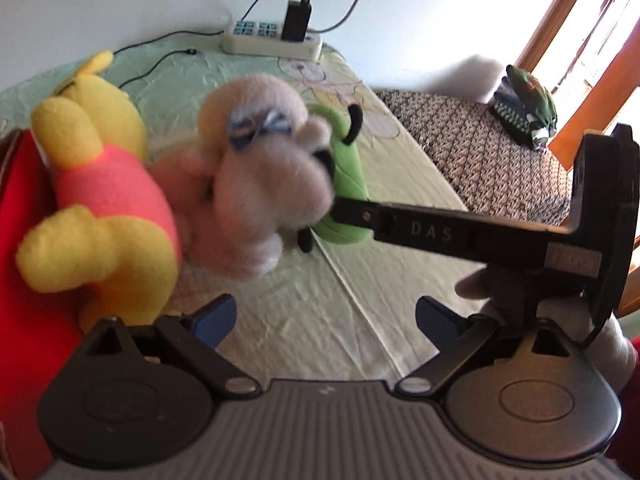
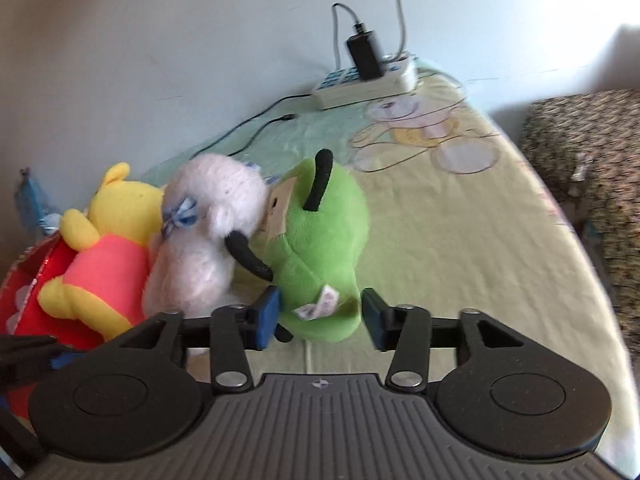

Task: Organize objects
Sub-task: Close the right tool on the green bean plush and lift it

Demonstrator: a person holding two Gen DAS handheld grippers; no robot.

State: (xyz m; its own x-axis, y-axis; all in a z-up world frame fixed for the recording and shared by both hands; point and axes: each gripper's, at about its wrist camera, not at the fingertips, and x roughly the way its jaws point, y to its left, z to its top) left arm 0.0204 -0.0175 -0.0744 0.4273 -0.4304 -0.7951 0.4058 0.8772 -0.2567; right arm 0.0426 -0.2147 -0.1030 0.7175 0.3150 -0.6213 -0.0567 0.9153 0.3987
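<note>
From my left wrist, my left tongs [image 1: 324, 320] stand wide apart over the pale green sheet [image 1: 288, 312] with nothing between the pads. Taking the white plush [image 1: 256, 168] as my landmark: the yellow bear [image 1: 100, 208] in its pink shirt leans against its left side, partly on something red [image 1: 24, 240], and the green plush [image 1: 344, 184] is behind it to the right. A finger of my right tongs reaches across from the right and ends close to the white plush; whether it touches I cannot tell, the view is blurred there. The power strip [image 1: 272, 40] sits far beyond the white plush, against the wall.

From my right wrist, my right tongs [image 2: 320, 316] are part open around the base of the green plush [image 2: 320, 232], which stands pressed to the right side of the white plush [image 2: 208, 240]. The left pad [image 2: 268, 316] looks just at the fabric, the right pad stands clear, so nothing is gripped. The yellow bear [image 2: 108, 240] is on the far side of the white plush.

I judge the three toys are being lined up in a row, the green one just set down. Next I should back my right tongs off without tipping it.
</note>
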